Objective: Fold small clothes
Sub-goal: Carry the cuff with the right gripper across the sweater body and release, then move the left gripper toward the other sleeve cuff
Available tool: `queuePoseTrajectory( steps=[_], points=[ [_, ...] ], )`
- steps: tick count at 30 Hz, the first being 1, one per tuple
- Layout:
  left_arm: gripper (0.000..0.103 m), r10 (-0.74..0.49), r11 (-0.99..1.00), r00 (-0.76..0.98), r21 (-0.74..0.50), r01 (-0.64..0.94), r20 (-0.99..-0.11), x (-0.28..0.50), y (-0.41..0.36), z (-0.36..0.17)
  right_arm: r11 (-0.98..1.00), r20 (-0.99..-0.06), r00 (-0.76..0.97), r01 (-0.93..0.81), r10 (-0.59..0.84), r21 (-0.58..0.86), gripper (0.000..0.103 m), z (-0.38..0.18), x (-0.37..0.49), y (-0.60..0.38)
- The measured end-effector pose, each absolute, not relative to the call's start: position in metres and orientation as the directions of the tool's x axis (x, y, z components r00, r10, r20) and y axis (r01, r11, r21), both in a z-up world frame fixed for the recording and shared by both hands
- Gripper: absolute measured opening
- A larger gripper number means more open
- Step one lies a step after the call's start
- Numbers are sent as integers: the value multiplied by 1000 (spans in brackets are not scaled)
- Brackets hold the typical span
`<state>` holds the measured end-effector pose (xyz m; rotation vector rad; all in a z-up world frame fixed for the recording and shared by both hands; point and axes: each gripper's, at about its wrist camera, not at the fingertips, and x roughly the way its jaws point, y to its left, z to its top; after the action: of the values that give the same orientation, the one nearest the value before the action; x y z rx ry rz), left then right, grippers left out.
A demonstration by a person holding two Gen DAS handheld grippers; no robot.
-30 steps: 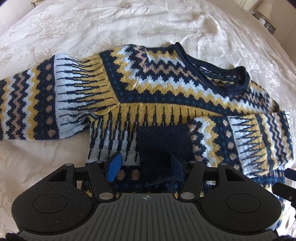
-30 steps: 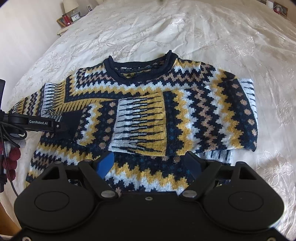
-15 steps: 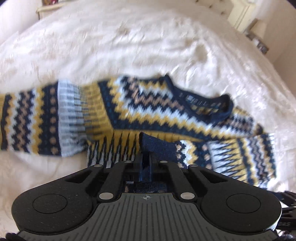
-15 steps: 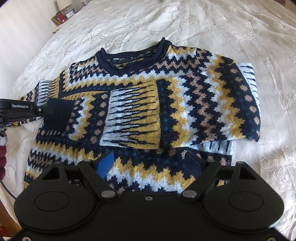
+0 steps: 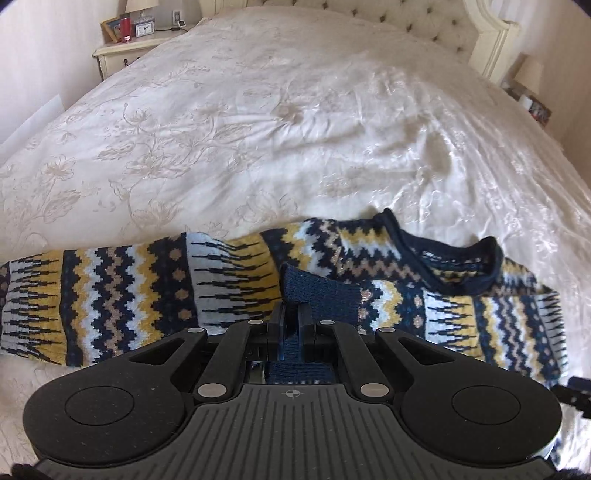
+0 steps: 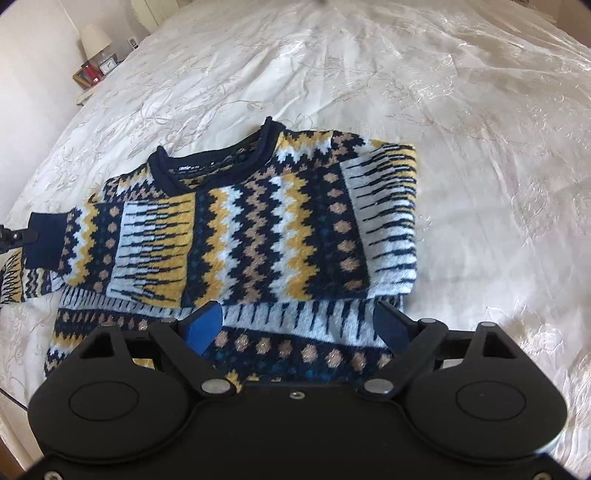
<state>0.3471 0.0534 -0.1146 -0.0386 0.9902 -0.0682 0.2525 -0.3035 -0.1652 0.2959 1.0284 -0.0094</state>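
Observation:
A navy, yellow and white patterned sweater (image 6: 258, 236) lies on the bed, neck away from me; it also shows in the left wrist view (image 5: 369, 258). Its right sleeve is folded across the chest. My left gripper (image 5: 291, 325) is shut on the sleeve's navy cuff (image 5: 317, 291) and holds it lifted; the cuff (image 6: 46, 236) and the gripper tip (image 6: 14, 236) show at the left edge of the right wrist view. The other sleeve (image 5: 110, 288) stretches out to the left. My right gripper (image 6: 295, 325) is open and empty, low over the sweater's lower body.
The white embroidered bedspread (image 5: 277, 129) spreads all around the sweater. A nightstand (image 5: 129, 48) with a lamp, clock and frame stands far left; the headboard (image 5: 461, 29) is behind. Another lamp (image 5: 528, 74) stands at the right.
My left gripper closed on the navy cuff and lifted it, pulling the folded sleeve toward the left. The right gripper stayed open and drew closer over the sweater's lower body.

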Motion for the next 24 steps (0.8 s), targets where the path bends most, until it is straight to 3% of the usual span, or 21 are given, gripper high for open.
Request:
queuePoseTrajectory(
  steps=[15,24],
  points=[
    [12,-11,997,408,-40,-64,-913,374,65,-168,953,-860,489,166,144,254,92,-201,309,-333],
    [36,-74,988,399,-122,-96,-914,350,77,-165,970,-887,447,141,117,199,100,-205,312,-324]
  ],
)
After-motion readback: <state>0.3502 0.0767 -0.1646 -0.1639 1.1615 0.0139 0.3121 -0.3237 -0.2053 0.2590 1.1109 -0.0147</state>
